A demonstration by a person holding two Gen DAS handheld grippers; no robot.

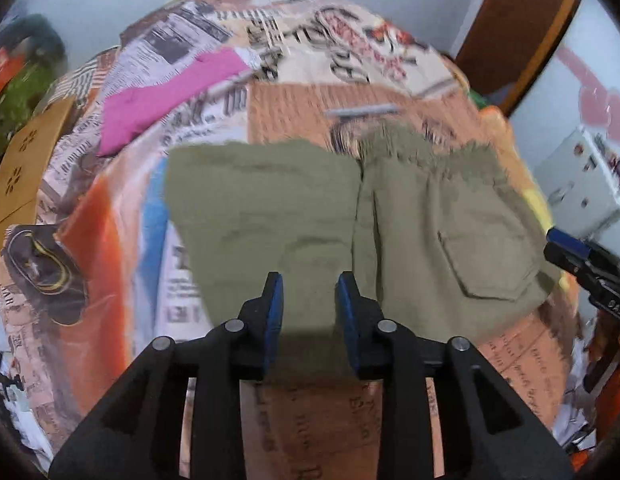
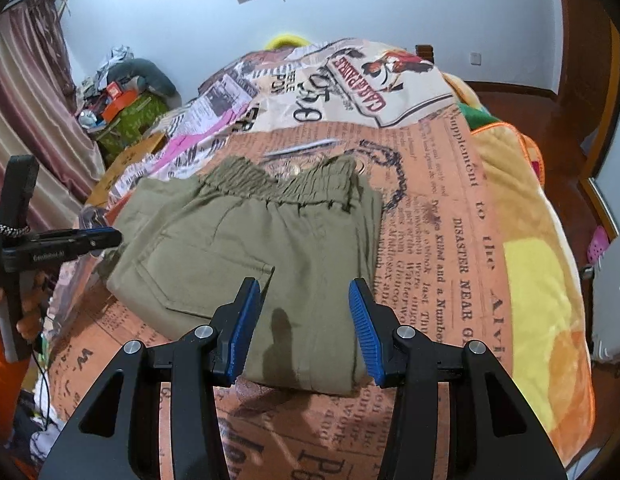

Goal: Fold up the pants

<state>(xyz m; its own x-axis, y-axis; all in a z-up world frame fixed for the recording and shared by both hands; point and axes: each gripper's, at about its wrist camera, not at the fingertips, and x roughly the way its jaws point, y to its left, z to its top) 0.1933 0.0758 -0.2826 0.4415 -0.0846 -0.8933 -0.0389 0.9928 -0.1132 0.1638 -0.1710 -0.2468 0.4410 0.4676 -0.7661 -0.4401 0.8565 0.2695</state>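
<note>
Right wrist: folded olive pants point(image 2: 262, 248).

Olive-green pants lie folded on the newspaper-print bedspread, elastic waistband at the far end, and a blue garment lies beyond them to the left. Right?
Wrong colour: that garment is pink, as the left wrist view shows. The olive-green pants, newspaper-print bedspread and far elastic waistband are as stated.

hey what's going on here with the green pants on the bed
A person is folding olive-green cotton pants on a bed covered by a newspaper-print sheet, using a hand-held tool in each hand. The pants lie folded into a compact stack, elastic waistband at the far end and a back pocket on top. The left tool and right tool both hover open over the near edge, gripping nothing. A pink garment lies farther back.
</note>
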